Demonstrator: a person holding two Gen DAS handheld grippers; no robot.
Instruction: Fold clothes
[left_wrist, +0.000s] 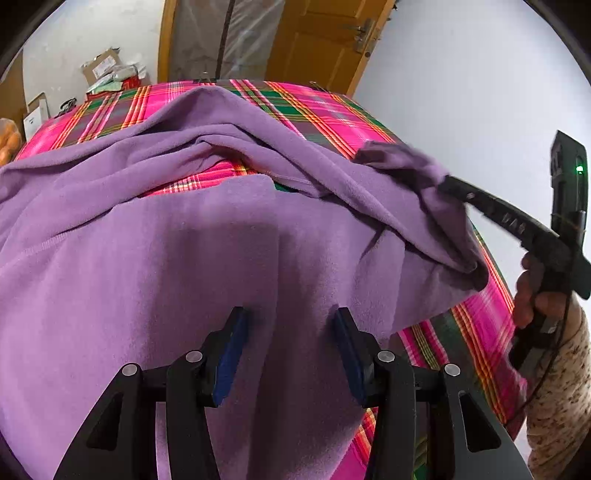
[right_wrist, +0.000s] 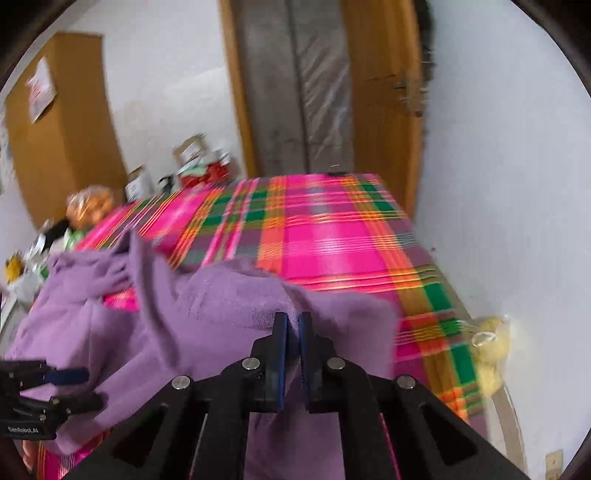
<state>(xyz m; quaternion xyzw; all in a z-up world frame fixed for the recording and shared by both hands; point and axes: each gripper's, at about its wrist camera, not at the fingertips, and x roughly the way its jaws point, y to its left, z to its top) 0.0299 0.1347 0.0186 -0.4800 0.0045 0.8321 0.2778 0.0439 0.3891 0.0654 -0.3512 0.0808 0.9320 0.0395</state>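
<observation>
Two grippers work one purple garment (left_wrist: 155, 258) that lies spread over the plaid cloth (left_wrist: 317, 107). The right gripper (right_wrist: 294, 325) has its jaws pressed together on a bunched edge of fleece, lifted clear of the cloth. The left gripper (left_wrist: 290, 325) hovers with jaws spread, nothing between them, broad flat fleece just ahead of and beneath its tips.

Judging by the raised flap, a fold-over looks to be in hand. To do it well, the pinched edge should travel level across the body so the layer falls flat, and the open jaws could press or catch the near fabric to keep it from dragging. A ridge of wrinkles ahead of the left jaws wants smoothing.

Hard to tell: what kind of garment this is, and where its hem lies, since the near part runs under the left jaws and out of frame. The right view is motion-blurred.
</observation>
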